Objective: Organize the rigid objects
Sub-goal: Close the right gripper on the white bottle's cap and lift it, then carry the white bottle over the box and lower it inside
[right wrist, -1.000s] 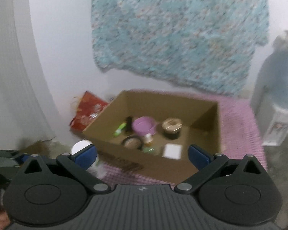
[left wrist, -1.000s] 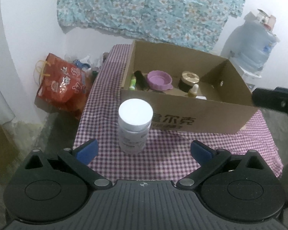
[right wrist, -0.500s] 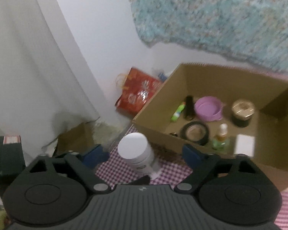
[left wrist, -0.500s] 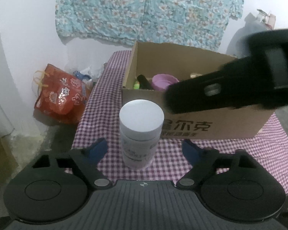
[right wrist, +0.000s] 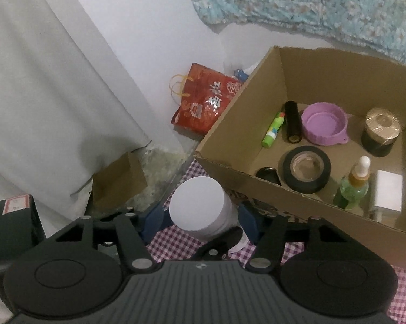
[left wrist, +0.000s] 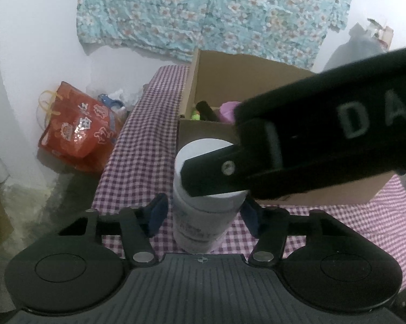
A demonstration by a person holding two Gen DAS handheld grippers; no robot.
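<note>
While both grippers close in: a white-lidded jar (left wrist: 203, 189) stands upright on the checked bench (left wrist: 138, 145), just in front of the cardboard box (right wrist: 257, 113).
Left gripper (left wrist: 204, 214): fingers apart and closing, the jar's body between them; contact not clear.
Right gripper (right wrist: 203, 218): fingers apart and closing around the jar's lid end; contact unclear.
Box contents: purple lid (right wrist: 324, 125), black tape roll (right wrist: 307, 168), dropper bottle (right wrist: 355, 186).

A red gift bag (left wrist: 76, 127) sits beneath the floral cloth (left wrist: 213, 13).
</note>
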